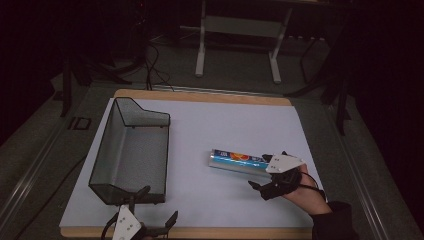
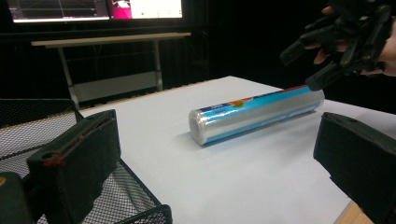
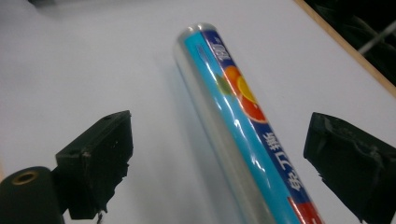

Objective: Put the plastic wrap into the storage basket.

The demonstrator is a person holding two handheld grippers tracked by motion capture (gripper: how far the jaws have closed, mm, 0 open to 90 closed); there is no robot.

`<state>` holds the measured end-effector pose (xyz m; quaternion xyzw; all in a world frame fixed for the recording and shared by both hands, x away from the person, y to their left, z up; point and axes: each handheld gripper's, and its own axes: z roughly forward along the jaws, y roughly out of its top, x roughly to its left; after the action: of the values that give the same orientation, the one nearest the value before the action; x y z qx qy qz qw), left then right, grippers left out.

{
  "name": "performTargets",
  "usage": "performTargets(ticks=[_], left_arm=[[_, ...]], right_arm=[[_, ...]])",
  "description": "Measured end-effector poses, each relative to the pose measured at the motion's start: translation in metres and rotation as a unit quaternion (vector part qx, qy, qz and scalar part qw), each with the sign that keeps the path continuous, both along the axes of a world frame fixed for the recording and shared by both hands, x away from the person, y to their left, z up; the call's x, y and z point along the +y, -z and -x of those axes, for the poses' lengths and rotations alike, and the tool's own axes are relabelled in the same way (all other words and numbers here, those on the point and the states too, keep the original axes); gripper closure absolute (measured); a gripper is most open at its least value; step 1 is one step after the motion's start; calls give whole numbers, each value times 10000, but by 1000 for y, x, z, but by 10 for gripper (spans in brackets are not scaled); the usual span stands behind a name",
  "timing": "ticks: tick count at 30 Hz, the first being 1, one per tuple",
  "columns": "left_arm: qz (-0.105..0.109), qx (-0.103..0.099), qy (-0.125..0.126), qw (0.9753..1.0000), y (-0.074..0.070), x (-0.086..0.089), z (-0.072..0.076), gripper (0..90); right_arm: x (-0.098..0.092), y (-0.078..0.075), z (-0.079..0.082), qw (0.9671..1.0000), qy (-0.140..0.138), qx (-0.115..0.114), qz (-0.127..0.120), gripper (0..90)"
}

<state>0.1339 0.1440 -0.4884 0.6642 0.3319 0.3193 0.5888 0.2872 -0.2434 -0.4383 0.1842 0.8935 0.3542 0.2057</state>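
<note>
The right gripper (image 3: pixel 215 158) straddled the roll (image 3: pixel 233 126), unclenched (not touching it); the left gripper (image 2: pixel 210 158) gaped at the table's near edge.

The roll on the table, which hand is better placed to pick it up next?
Right. The right gripper hangs open over the near end of the roll, its fingers either side of it. The left gripper is open too, but sits by the basket at the table's near edge, apart from the roll.

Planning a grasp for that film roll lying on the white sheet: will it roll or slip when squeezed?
The roll is a round cylinder lying on its side, so a nudge would probably roll it. Its glossy wrapper looks slippery.
</note>
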Motion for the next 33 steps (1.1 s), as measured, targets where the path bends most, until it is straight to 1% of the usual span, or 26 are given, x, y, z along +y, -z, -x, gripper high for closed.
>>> performTargets(ticks=[1, 2, 3, 5, 6, 7, 8, 10, 12, 13, 14, 16, 18, 19, 20, 21, 22, 24, 25, 26, 27, 28, 29, 30, 32, 33], left_arm=[[-6, -1, 1, 10000, 0, 0, 0, 11], [-4, -1, 5, 10000, 0, 0, 0, 11], [-7, -4, 3, 10000, 0, 0, 0, 11], [-17, -5, -3, 10000, 0, 0, 1, 11], [-15, -7, 0, 10000, 0, 0, 1, 11], [-19, -5, 2, 10000, 0, 0, 1, 11], [-24, -2, 1, 10000, 0, 0, 0, 11], [-25, 5, 6, 10000, 0, 0, 0, 11], [-34, 8, 1, 10000, 0, 0, 0, 11], [-38, 12, 10, 10000, 0, 0, 0, 11], [-42, 11, 11, 10000, 0, 0, 0, 11], [-53, 20, 11, 10000, 1, 0, 0, 12], [-66, 9, 5, 10000, 1, -1, 0, 11], [-70, 8, 7, 10000, 1, -1, 0, 11], [-70, 9, 15, 10000, 1, -1, 0, 12], [-71, 10, 14, 10000, 1, -1, 0, 11], [-83, 12, 10, 10000, 1, -1, 0, 11], [-94, 15, 11, 10000, 1, -1, 0, 12], [-94, 15, 11, 10000, 1, -1, 0, 12], [-91, 26, 15, 10000, 1, 0, 0, 11], [-92, 30, 17, 10000, 1, 0, 0, 11], [-91, 30, 18, 10000, 1, 0, 0, 11], [-89, 30, 21, 10000, 1, 0, 0, 11], [-92, 31, 20, 10000, 1, 0, 0, 11], [-106, 30, 25, 9999, 1, -1, -1, 12], [-113, 39, 28, 9999, 1, -1, -1, 11]], right_arm=[[0, 1, -2, 10000, 14, -27, 32, 83], [0, 2, -5, 10000, -26, 45, 33, 83], [1, 3, -7, 10000, 16, 5, 52, 84], [1, 6, -12, 9999, 24, 75, 82, 86], [1, 8, -15, 9999, 54, 71, 115, 86], [2, 9, -19, 9997, 62, 154, 155, 86], [2, 11, -21, 9997, 122, 139, 188, 86], [3, 13, -27, 9992, 117, 265, 269, 86], [3, 14, -30, 9991, 101, 285, 290, 86], [4, 15, -33, 9986, 73, 404, 325, 86], [6, 16, -38, 9980, 97, 445, 442, 85], [7, 16, -43, 9973, 120, 535, 493, 85], [10, 17, -49, 9953, 136, 714, 638, 84], [12, 18, -51, 9951, 145, 684, 695, 85], [13, 19, -53, 9944, 131, 741, 737, 85], [14, 19, -54, 9939, 107, 724, 829, 85], [16, 20, -55, 9933, 121, 620, 969, 86], [18, 21, -55, 9929, 144, 605, 1018, 86], [19, 21, -56, 9925, 206, 606, 1040, 86], [22, 20, -59, 9912, 112, 432, 1246, 157], [23, 20, -61, 9902, -52, 466, 1312, 187], [23, 19, -66, 9894, -383, 560, 1282, 183], [23, 20, -71, 9882, -619, 703, 1216, 187], [24, 19, -74, 9862, -567, 895, 1275, 187], [28, 19, -79, 9804, -451, 1026, 1618, 203], [29, 18, -81, 9787, -438, 1129, 1659, 204]])
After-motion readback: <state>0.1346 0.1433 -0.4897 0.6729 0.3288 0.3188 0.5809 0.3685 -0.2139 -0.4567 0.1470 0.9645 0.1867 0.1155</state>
